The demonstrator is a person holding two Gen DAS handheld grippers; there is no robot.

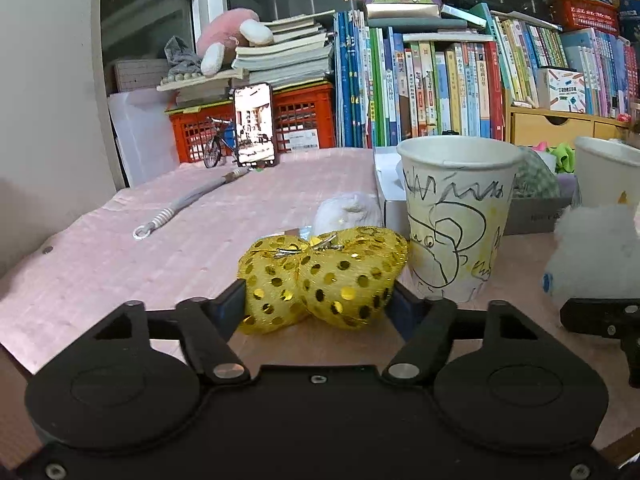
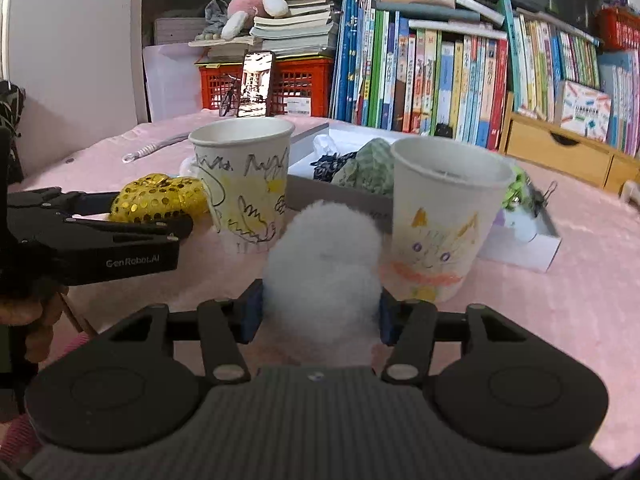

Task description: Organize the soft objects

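My left gripper (image 1: 318,306) is shut on a gold sequined soft object (image 1: 320,276), held just above the pink tablecloth, left of a paper cup with black and yellow drawings (image 1: 456,216). The gold object also shows in the right wrist view (image 2: 160,196), with the left gripper (image 2: 120,220) around it. My right gripper (image 2: 320,312) is shut on a white fluffy ball (image 2: 324,264), in front of the gap between the drawn cup (image 2: 244,176) and a second cup with an orange cat drawing (image 2: 440,216). The fluffy ball shows at the right in the left wrist view (image 1: 596,252).
A shallow white box (image 2: 520,248) with cloth scraps lies behind the cups. A small white soft item (image 1: 344,212) lies behind the gold one. A grey cord (image 1: 188,204), a phone on a stand (image 1: 255,124), an orange crate (image 1: 304,120) and rows of books (image 1: 440,88) stand farther back.
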